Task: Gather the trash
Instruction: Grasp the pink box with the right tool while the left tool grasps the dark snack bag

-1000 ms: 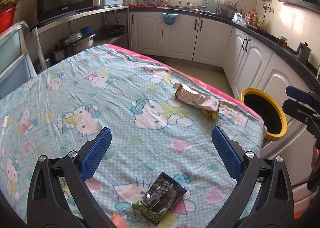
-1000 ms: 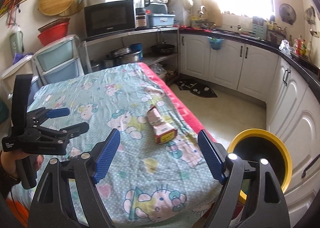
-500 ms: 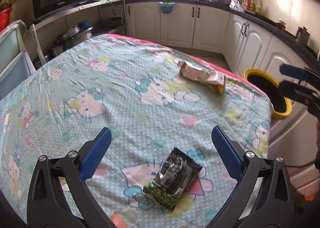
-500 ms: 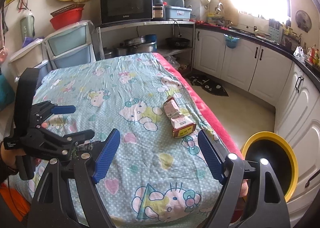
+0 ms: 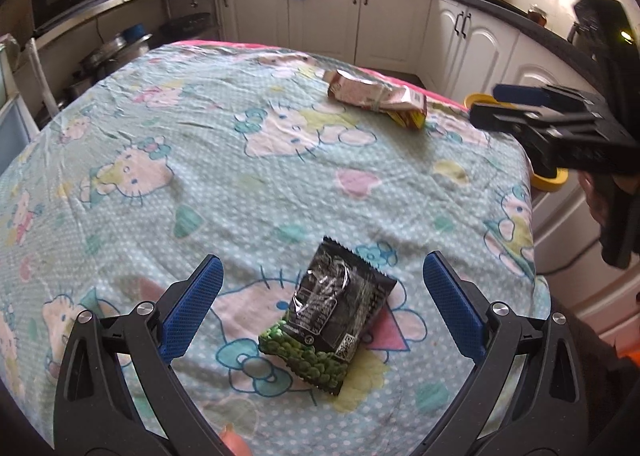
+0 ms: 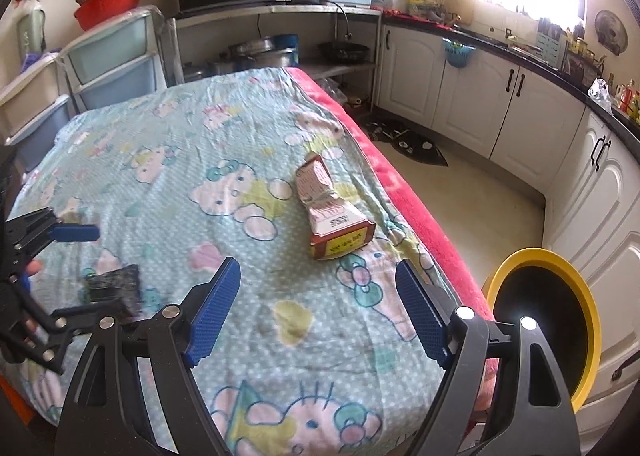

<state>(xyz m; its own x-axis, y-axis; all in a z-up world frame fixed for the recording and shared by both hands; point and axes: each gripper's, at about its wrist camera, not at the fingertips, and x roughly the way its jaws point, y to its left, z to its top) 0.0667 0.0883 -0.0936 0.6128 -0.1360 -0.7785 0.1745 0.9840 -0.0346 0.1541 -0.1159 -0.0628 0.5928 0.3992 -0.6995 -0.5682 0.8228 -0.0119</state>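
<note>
Two spread grippers above a cloth-covered table, trash not yet taken. Nearest, the left gripper (image 5: 320, 296) stands with its ribbed blue pads wide apart and nothing pressed between them; the crinkled black foil snack packet with a green pea print (image 5: 330, 314) lies flat on the cloth between and just beyond the tips. The right gripper (image 6: 318, 312) is likewise wide open and empty, its pads well short of the pink-and-white paper carton with a red-and-yellow end (image 6: 330, 212), which lies on its side near the table's right edge, crushed and cinched at the middle.

Risks, as judgement: the packet is thin, glossy and flat, so pads closing level with it may slide over the foil or pinch the soft, wrinkled mint cartoon-print tablecloth (image 5: 200, 176) instead, dragging the cloth and shifting the carton toward the edge. The carton is light and already deformed; a grip on its narrow cinched part could let it pivot and drop to the floor. The round yellow-rimmed black bin (image 6: 548, 320) sits below and right of the table, its mouth tilted; a release made too early could miss it. Beyond stand white cabinet doors (image 6: 472, 104), smooth and hard.
</note>
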